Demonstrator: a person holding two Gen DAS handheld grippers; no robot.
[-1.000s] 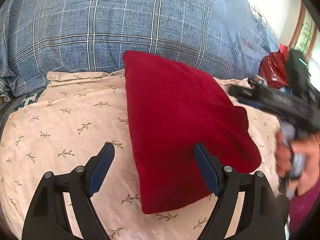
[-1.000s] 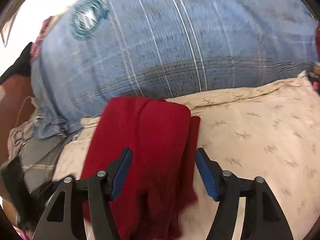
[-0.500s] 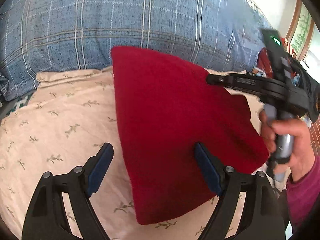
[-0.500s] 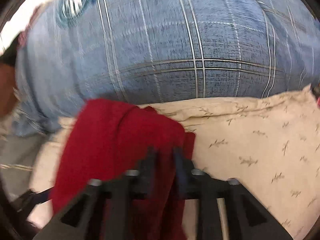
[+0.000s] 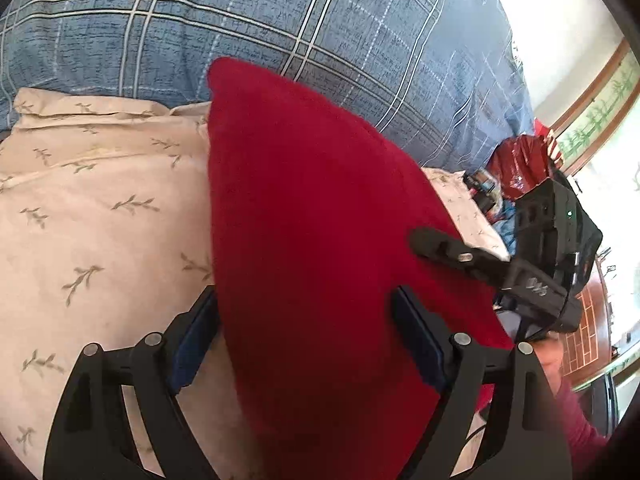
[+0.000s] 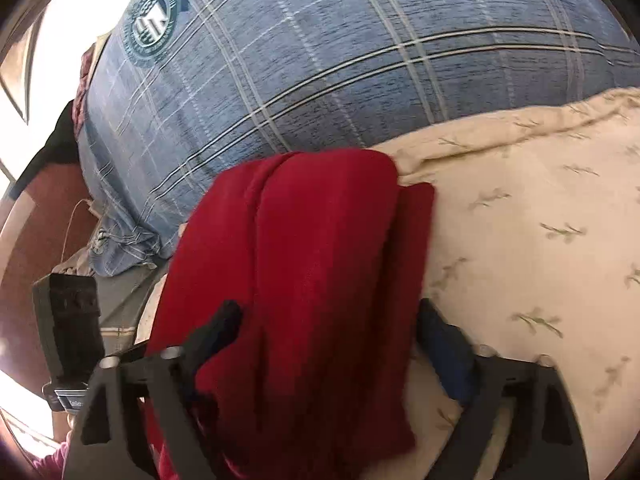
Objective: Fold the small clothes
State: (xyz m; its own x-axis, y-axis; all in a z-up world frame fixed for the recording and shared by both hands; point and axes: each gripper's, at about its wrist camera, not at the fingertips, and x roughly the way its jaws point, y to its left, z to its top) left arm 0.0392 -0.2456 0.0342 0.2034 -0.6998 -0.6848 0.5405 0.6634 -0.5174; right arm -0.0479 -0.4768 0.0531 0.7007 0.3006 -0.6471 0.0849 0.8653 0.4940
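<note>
Here, view by view, starting from my left wrist camera.

Left tongs: my left gripper [image 5: 306, 338] stands released, jaws spread wide, the blue pads on either side of the cloth's near end and gripping nothing.
Cloth from the left: the red garment [image 5: 316, 216] lies folded between my left fingers and runs away ahead of them, its far corner reaching the blue plaid pillow [image 5: 280, 20].
Under it: the cream leaf-print sheet [image 5: 92, 208] spreads to the left of my left tongs, and the red cloth rests on it.
Other tool from the left: my right gripper [image 5: 424, 240] comes in from the right, its black tip lying over the cloth's right edge; from here I cannot tell how its jaws stand.

Right tongs: in the right wrist view my right gripper [image 6: 328, 328] is released too, jaws well apart with the cloth lying between them, unpinched.
Cloth from the right: the red garment [image 6: 320, 264] shows layered folds, stretching forward from my right fingers toward the pillow [image 6: 340, 60].
Sheet from the right: it [image 6: 540, 220] lies to the right of my right tongs.
</note>
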